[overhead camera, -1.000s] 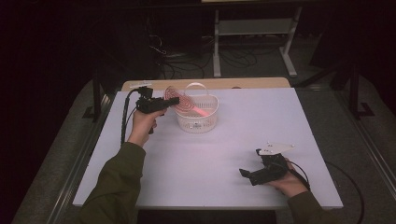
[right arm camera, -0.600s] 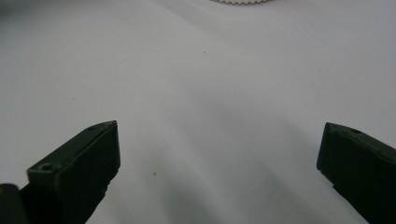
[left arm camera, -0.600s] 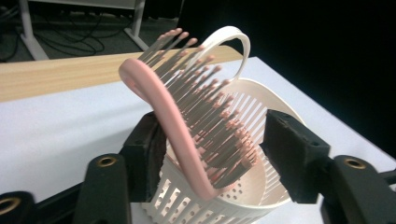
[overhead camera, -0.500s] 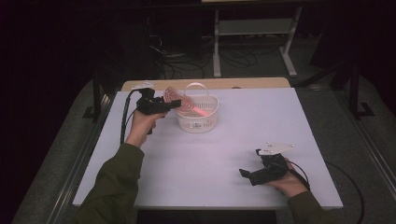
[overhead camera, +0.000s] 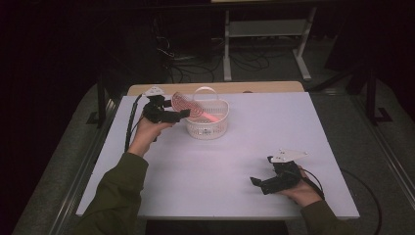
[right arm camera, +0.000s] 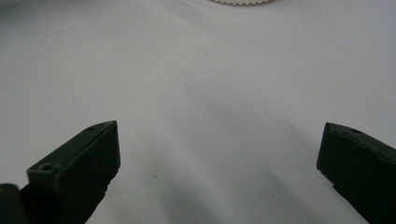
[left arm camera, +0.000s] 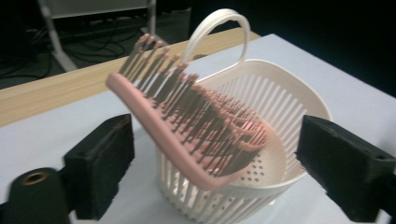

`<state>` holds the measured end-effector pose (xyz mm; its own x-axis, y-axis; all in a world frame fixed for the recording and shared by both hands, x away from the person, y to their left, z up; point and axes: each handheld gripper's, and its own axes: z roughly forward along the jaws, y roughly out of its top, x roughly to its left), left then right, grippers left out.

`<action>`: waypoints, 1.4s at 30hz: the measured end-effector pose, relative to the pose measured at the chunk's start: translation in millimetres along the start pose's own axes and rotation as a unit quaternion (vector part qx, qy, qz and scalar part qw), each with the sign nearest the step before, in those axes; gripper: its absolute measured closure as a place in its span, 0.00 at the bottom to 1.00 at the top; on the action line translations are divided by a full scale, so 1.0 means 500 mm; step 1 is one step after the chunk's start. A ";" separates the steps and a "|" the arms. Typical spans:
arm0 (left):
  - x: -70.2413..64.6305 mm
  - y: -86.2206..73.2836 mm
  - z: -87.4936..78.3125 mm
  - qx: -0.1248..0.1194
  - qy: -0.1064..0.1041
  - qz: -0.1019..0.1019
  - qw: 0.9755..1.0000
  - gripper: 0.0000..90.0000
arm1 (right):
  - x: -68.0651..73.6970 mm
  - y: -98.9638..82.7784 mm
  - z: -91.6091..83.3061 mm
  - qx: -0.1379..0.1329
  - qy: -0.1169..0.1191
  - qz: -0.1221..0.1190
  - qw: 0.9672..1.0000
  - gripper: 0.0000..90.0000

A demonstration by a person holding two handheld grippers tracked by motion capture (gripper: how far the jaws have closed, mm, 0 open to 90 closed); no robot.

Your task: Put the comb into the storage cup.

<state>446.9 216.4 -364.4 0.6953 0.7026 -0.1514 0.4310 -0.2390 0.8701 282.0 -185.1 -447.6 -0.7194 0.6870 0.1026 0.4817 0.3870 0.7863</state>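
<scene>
1. Left gripper: held up at the far left of the table, pointing toward the basket. Jaws stand wide apart and have just been opening; in the left gripper view the brush sits between them, with neither pad pressing on it. Black cable trails from its body down past the forearm.
2. Right gripper: low over the near right part of the table, held in the person's right hand. Jaws spread wide, with bare table surface between them in the right gripper view. Grey three-cornered plate on top.
3. Table: pale lilac-white top, with a strip of wooden board along its far edge.
4. Basket: white plastic, slotted walls, perforated floor, arched handle standing upright at its far side. Set on the far part of the table, just beside the left gripper and well apart from the right one.
5. Brush: pink, oval, vented head with rows of bristles. It lies tilted across the basket's near-left rim, upper end raised clear of the rim, lower end dipping inside the basket.
</scene>
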 end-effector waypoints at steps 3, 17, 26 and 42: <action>-0.001 -0.003 -0.003 0.008 0.004 0.008 1.000 0.09 | -0.001 -0.002 0.000 0.003 0.001 -0.002 1.000 0.00; -0.029 -0.031 -0.020 0.033 -0.010 0.037 0.999 0.04 | -0.003 -0.004 -0.009 -0.002 -0.005 0.002 1.000 0.00; -0.042 -0.057 -0.032 0.049 -0.011 0.049 0.998 0.04 | -0.002 -0.002 -0.004 0.002 -0.004 0.001 1.000 0.00; -0.069 -0.106 -0.056 0.079 -0.035 0.077 0.993 0.00 | -0.002 -0.002 -0.002 0.003 -0.004 0.001 1.000 0.00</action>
<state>384.0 223.9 -392.4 0.7967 0.6015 -0.0589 0.3969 -0.4471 0.8016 281.7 -187.0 -447.7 -0.7137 0.6934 0.0994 0.4866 0.3888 0.7823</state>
